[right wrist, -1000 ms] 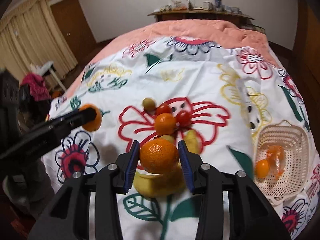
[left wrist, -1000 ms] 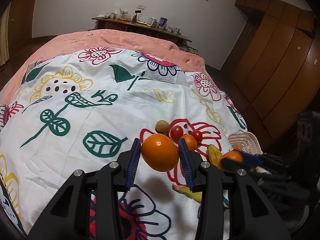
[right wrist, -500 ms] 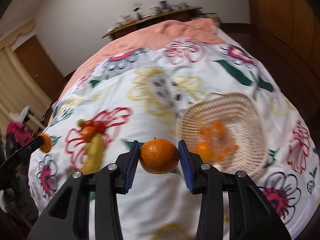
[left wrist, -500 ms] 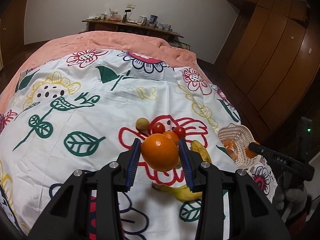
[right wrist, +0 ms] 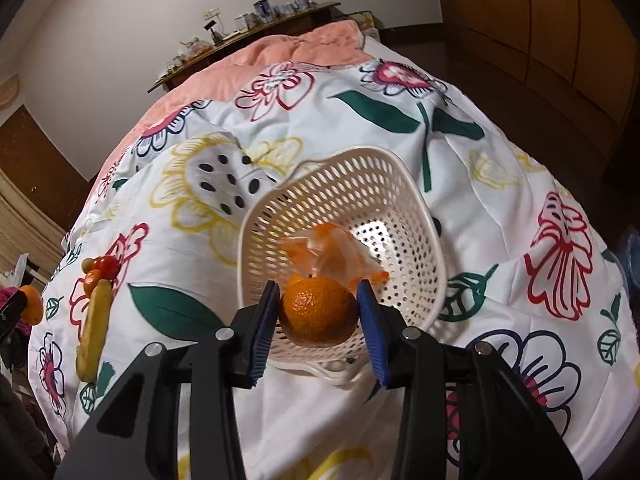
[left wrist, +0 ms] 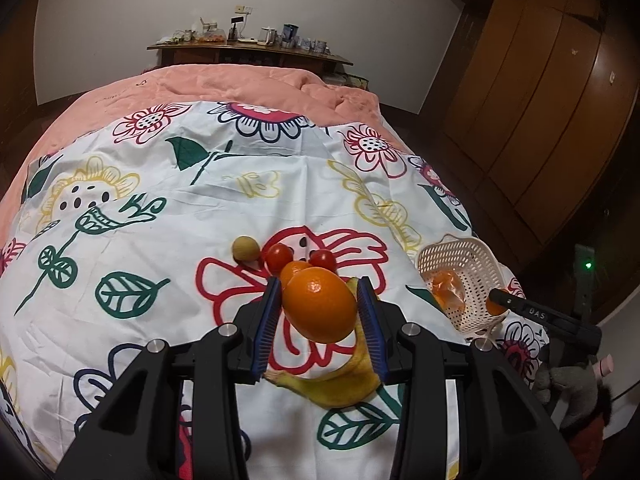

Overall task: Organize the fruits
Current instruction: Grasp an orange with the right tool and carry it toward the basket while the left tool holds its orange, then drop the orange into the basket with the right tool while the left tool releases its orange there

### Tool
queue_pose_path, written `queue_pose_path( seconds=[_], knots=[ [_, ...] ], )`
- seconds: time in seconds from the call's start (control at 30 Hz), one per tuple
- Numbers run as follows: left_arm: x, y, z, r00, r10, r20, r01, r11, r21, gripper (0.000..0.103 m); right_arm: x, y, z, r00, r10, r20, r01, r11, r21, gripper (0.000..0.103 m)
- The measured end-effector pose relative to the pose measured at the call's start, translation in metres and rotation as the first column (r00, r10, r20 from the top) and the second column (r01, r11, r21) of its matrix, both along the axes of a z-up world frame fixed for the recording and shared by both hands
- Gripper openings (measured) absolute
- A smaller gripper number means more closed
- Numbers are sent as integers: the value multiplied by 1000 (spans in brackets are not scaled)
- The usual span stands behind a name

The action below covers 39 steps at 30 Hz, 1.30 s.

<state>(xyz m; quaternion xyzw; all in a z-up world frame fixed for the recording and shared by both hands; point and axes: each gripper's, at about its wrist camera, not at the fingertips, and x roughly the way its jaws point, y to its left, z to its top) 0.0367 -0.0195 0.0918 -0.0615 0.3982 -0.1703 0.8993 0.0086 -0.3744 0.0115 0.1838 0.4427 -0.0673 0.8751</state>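
My left gripper is shut on a large orange, held above the fruit pile on the flowered bedspread. Under it lie a banana, two red tomatoes, a small orange and a tan round fruit. My right gripper is shut on a smaller orange, hanging over the near rim of the white perforated basket. Inside the basket lies a wrapped orange fruit. In the left wrist view, the basket stands at the right, with the right gripper's orange at its edge.
The bedspread covers a bed with a pink blanket at the far end. A wooden shelf with small items stands behind, and wooden wardrobe doors line the right. A stuffed toy sits past the bed's right corner.
My right gripper swung with its orange from above the fruit pile over to the basket and dropped lower. The left gripper drifted right with its orange, staying over the pile.
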Motion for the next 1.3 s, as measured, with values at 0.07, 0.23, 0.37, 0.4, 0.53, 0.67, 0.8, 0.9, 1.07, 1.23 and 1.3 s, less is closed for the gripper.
queue_pose_path(
  seconds=[0.07, 0.23, 0.37, 0.4, 0.53, 0.67, 0.8, 0.9, 1.07, 1.23, 1.3],
  knots=[
    [0, -5, 1, 1000, -6, 0, 6, 1000, 6, 40, -1, -5, -2, 1000, -17, 0, 17, 1000, 11, 43],
    [0, -19, 2, 1000, -27, -3, 27, 999, 21, 40, -5, -15, 0, 999, -45, 22, 45, 999, 26, 50],
    [0, -32, 2, 999, -50, -3, 50, 998, 33, 40, -10, -21, 2, 998, -59, 38, 58, 998, 32, 51],
    [-1, -35, 2, 998, -57, -3, 57, 998, 36, 40, -11, -22, 2, 997, -64, 41, 63, 998, 30, 52],
    [-3, -52, 1, 996, -90, -6, 90, 995, 47, 40, -16, -31, 2, 995, -82, 51, 80, 996, 41, 52],
    [-4, -71, 1, 993, -118, -13, 119, 991, 68, 40, -21, -37, 0, 994, -91, 62, 87, 994, 60, 55],
    [-6, -94, -1, 987, -157, -19, 158, 983, 94, 40, -23, -45, -7, 993, -102, 61, 98, 992, 77, 58],
    [-9, -116, -4, 980, -195, -28, 197, 973, 121, 40, -24, -51, -12, 992, -111, 63, 104, 990, 99, 58],
    [-11, -155, -13, 965, -256, -57, 262, 953, 155, 40, -29, -58, -11, 989, -118, 86, 108, 988, 114, 58],
    [-10, -189, -22, 949, -302, -88, 313, 933, 179, 40, -36, -66, -11, 986, -132, 106, 119, 985, 125, 58],
    [-8, -203, -27, 943, -316, -105, 331, 925, 184, 40, -37, -69, -12, 985, -136, 109, 120, 983, 136, 58]
  ],
)
